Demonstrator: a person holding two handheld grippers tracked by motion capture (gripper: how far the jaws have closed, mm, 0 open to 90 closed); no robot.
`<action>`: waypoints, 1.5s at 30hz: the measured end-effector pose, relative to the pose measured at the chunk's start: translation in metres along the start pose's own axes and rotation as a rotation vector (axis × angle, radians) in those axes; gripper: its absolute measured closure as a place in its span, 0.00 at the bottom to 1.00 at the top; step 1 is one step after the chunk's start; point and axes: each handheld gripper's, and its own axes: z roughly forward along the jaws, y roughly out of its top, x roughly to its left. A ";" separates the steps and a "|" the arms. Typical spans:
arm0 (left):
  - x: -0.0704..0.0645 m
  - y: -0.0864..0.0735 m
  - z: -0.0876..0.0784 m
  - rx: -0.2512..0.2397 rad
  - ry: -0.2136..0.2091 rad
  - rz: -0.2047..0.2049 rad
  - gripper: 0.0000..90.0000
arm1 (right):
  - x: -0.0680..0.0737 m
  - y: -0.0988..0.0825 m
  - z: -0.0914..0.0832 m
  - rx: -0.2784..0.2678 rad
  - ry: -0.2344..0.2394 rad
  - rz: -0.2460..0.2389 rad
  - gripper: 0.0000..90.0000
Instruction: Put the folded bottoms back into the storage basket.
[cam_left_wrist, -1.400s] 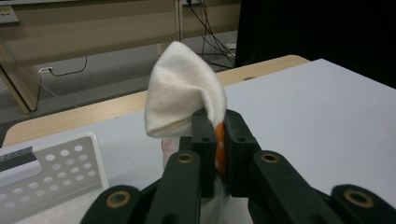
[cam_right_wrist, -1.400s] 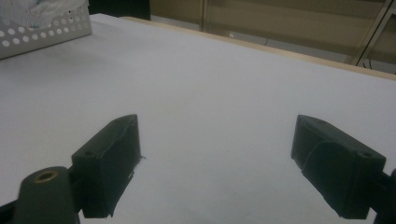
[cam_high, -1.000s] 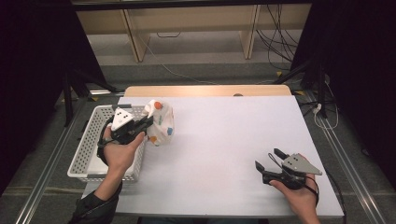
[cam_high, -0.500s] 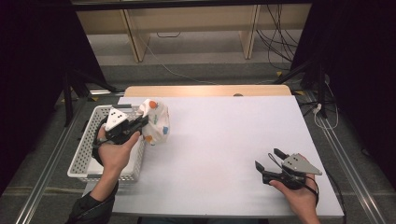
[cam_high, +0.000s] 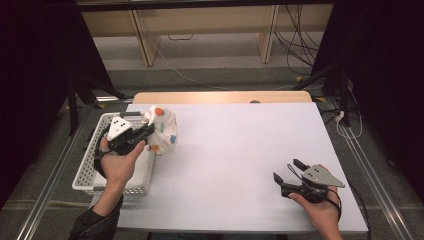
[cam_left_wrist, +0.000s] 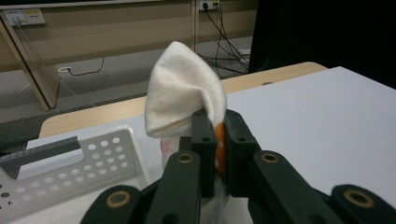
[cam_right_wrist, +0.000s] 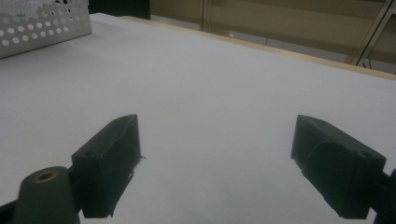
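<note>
A white cloth with orange, blue and pink spots (cam_high: 164, 131) hangs at the table's left, just right of the white perforated basket (cam_high: 95, 165). My left gripper (cam_high: 148, 129) is shut on that cloth; in the left gripper view the black jaws pinch its fabric (cam_left_wrist: 182, 93), which puffs up above my left gripper (cam_left_wrist: 217, 133). My right gripper (cam_high: 289, 171) rests near the table's front right corner, held by a hand. Its jaws stand wide apart over bare tabletop in the right gripper view, with nothing in my right gripper (cam_right_wrist: 215, 163).
The white table (cam_high: 240, 145) has a wooden strip along its far edge. The basket (cam_right_wrist: 42, 21) sits at the left edge. Metal rails run along both sides of the table, and cables lie on the floor behind it.
My left gripper has carried the cloth a little to the left and away, closer over the basket's rim. The right gripper has stayed where it was.
</note>
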 end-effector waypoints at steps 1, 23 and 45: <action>0.000 0.000 0.000 0.001 0.001 0.000 0.93 | 0.000 0.000 0.000 0.000 0.000 0.000 0.18; 0.010 -0.001 -0.007 -0.007 0.023 -0.012 0.93 | 0.000 0.000 0.000 0.000 -0.001 0.000 0.18; 0.023 -0.001 -0.018 -0.019 0.051 -0.028 0.93 | 0.000 0.000 0.000 0.002 -0.001 -0.001 0.18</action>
